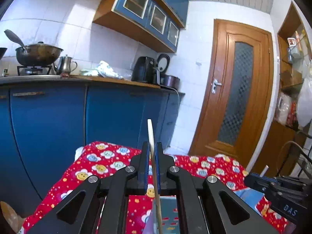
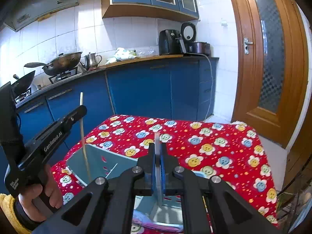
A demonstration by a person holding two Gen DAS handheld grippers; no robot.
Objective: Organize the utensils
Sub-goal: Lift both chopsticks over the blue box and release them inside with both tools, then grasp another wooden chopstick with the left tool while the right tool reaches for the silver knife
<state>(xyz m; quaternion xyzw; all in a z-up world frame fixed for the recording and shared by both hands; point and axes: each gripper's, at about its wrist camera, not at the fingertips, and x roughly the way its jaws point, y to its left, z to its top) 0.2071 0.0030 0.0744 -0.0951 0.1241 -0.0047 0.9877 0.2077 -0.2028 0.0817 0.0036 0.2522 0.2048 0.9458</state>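
Blue cabinets (image 2: 140,89) and wooden door (image 2: 271,58) surround red flower-print tablecloth (image 2: 204,136).

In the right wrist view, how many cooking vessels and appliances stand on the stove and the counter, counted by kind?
Woks: 2
Metal jug: 1
Black air fryer: 1
Rice cooker with its lid up: 1
Total: 5
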